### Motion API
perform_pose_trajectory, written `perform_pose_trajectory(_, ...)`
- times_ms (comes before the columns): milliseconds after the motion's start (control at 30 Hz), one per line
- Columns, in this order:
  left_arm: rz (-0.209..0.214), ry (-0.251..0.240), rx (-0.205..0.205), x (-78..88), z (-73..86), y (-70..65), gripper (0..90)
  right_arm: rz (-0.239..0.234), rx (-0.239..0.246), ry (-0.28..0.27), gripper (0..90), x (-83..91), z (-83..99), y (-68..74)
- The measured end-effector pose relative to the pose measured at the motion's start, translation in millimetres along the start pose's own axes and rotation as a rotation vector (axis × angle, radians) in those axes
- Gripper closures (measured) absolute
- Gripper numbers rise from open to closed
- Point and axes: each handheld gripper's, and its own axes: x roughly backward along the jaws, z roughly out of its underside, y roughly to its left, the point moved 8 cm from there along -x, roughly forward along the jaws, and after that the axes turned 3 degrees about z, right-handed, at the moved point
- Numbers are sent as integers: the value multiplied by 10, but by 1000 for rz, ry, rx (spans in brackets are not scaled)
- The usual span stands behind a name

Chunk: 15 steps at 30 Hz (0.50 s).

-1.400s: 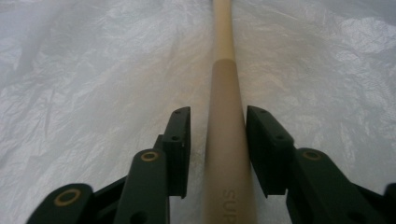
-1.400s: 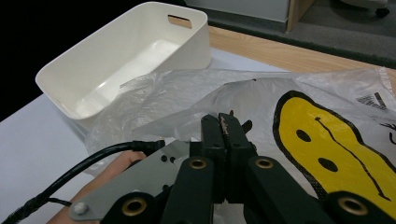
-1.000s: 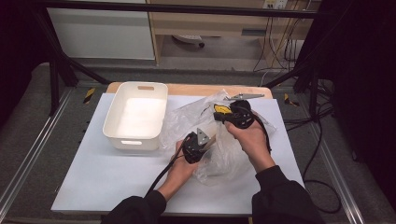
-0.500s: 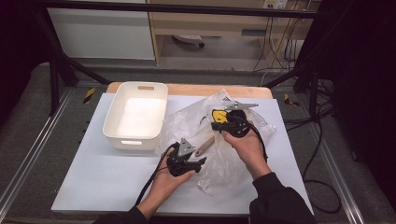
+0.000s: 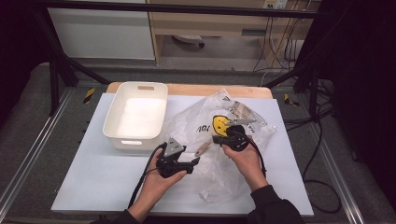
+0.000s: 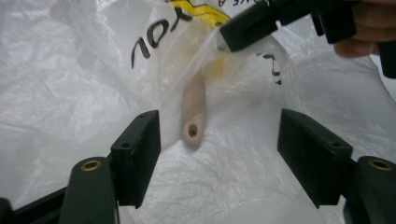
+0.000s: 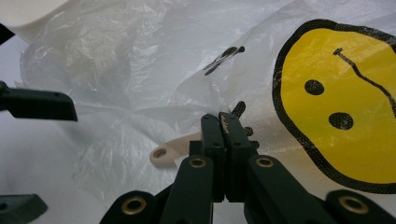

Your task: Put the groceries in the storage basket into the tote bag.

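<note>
A clear plastic bag (image 5: 219,154) printed with a yellow smiley (image 7: 336,102) lies crumpled on the white table top. A beige handle with a hole in its end (image 6: 193,122) pokes out of the bag's mouth. My right gripper (image 5: 217,139) is shut on a fold of the bag's film (image 7: 223,120) just above that handle. My left gripper (image 5: 192,164) points at the handle from the near side. Its jaws have just been opening and stand wide (image 6: 219,121). The handle's end lies a little ahead of them, in line with the gap, touched by neither pad.
A white plastic tub (image 5: 114,133) stands at the left, close to the bag. The table top's (image 5: 93,186) bare part lies in front of the tub. Cables trail from both grippers toward the person. Metal frame rails run along the table's sides.
My left gripper has drawn back from the bag toward the person and to the left, its jaws wider apart. My right gripper has come down and nearer with the bag film.
</note>
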Motion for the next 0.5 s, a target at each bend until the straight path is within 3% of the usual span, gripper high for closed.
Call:
perform_pose_trajectory(300, 9, -46, 25, 183, -117, 29, 226, -7, 24, 34, 900, -46, 173, 46)
perform_pose_trajectory(500, -1, -77, 43, 380, -173, 133, 211, -2, 39, 50, 900, -36, 230, 76)
